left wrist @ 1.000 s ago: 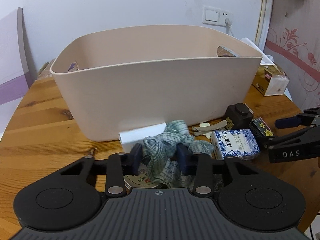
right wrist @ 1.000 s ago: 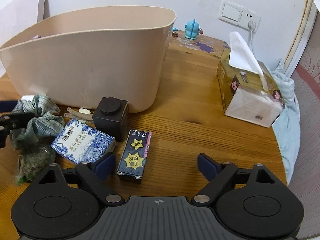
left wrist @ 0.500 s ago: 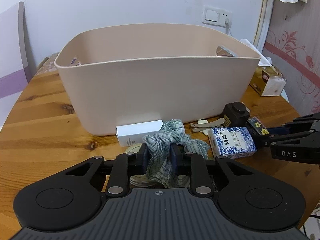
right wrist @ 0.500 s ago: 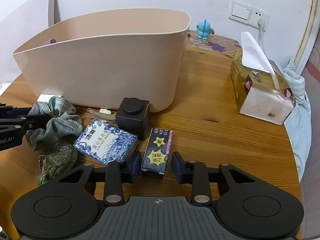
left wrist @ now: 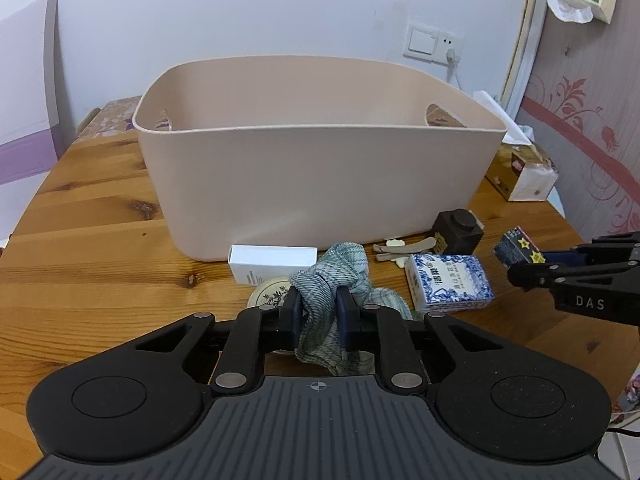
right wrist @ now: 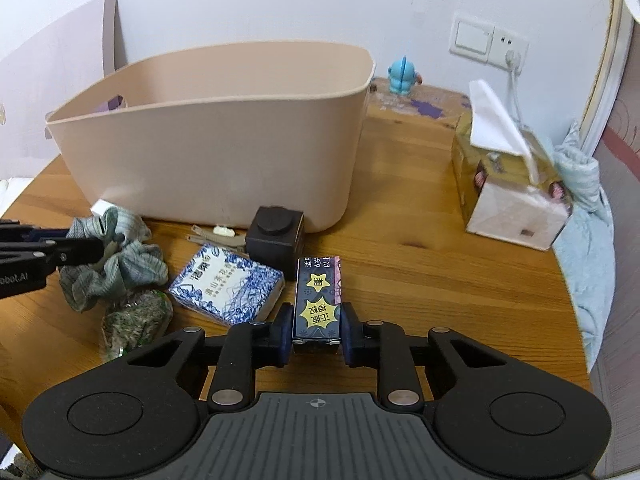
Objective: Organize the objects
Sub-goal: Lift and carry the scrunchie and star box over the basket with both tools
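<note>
A large beige tub [left wrist: 320, 184] [right wrist: 224, 148] stands on the wooden table. In front of it, my left gripper [left wrist: 318, 312] is shut on a crumpled green checked cloth [left wrist: 336, 276] [right wrist: 120, 256], which is raised a little off the table. My right gripper [right wrist: 316, 326] is shut on a small dark box with yellow stars [right wrist: 318, 300] [left wrist: 520, 248], held just above the wood. Between them lie a blue-and-white patterned box [left wrist: 448, 282] [right wrist: 226, 288], a black cube [left wrist: 458, 230] [right wrist: 276, 232] and beige hair clips [left wrist: 404, 248].
A white carton [left wrist: 272, 262] and a round tin [left wrist: 272, 296] lie by the tub's front. A packet of dried herbs [right wrist: 134, 316] sits under the cloth. A tissue box [right wrist: 508, 192] and a blue figurine [right wrist: 402, 76] stand at the right and back.
Both grippers closed: the left on the cloth, the right on the star box. Both then rose slightly with their loads and drew back from the tub.
</note>
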Motion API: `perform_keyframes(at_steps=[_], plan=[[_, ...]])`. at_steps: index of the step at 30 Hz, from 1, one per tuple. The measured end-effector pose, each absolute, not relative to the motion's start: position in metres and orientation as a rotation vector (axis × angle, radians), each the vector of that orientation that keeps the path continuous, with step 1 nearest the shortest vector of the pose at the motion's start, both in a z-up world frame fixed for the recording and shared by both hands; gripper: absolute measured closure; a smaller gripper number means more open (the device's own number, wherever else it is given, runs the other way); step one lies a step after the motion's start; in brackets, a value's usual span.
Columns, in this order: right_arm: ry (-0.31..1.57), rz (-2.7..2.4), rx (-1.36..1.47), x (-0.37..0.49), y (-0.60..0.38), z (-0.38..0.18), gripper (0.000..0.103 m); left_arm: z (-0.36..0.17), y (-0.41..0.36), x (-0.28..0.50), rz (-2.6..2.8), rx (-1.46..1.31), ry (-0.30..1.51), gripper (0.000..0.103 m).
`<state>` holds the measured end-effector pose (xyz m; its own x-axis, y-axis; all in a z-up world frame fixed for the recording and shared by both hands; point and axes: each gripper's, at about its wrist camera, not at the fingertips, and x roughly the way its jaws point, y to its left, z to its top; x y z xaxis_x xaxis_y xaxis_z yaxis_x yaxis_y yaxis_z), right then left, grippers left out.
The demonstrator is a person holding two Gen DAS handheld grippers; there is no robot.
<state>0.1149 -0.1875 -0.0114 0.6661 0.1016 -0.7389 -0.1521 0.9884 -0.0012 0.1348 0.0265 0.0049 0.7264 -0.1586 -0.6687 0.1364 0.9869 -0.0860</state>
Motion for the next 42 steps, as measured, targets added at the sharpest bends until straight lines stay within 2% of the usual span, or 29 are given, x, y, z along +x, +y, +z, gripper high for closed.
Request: perform_keyframes(at_steps=[24, 42], plan=[[0.632, 0.141, -0.107, 0.084, -0.173, 0.061, 0.081, 0.070, 0.052, 0.109, -0.128, -0.017, 0.585, 0.086], [0.528, 0.114, -0.110, 0.131, -0.179, 0.097, 0.081, 0.121, 0.062, 0.156, -0.119, -0.009, 0.493, 0.085]])
